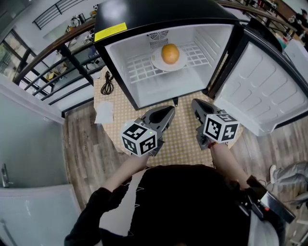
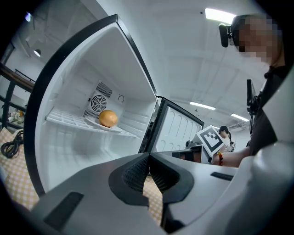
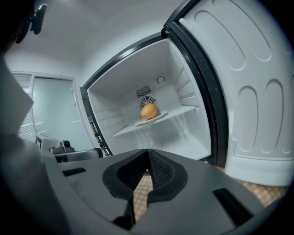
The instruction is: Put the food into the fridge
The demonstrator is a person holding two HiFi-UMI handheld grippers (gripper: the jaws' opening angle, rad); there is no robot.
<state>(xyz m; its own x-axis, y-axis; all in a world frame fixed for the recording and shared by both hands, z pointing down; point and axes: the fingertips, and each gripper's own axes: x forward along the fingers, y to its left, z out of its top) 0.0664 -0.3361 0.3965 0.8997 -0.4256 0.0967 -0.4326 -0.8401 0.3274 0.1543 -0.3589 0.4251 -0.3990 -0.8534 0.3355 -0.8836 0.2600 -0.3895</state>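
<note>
A round orange fruit (image 1: 170,54) is set on a white plate (image 1: 157,62), which is carried by the white wire shelf (image 1: 137,70) inside the small black fridge (image 1: 144,14); its door (image 1: 262,86) is swung wide open.

The fridge (image 1: 144,12) is glossy black outside and plain white inside, with a yellow label (image 1: 110,31) on its left top edge. The fruit (image 1: 170,54) is orange, on a white plate (image 1: 156,61) and a white wire shelf (image 1: 137,69). The mat (image 1: 180,139) has a fine beige-and-cream check, and the floor (image 1: 82,139) is grey-brown wood plank. The left gripper (image 1: 171,109) and right gripper (image 1: 195,102) are dark grey, and their cubes carry black-and-white square markers. The cable (image 1: 107,84) on the far left is black
</note>
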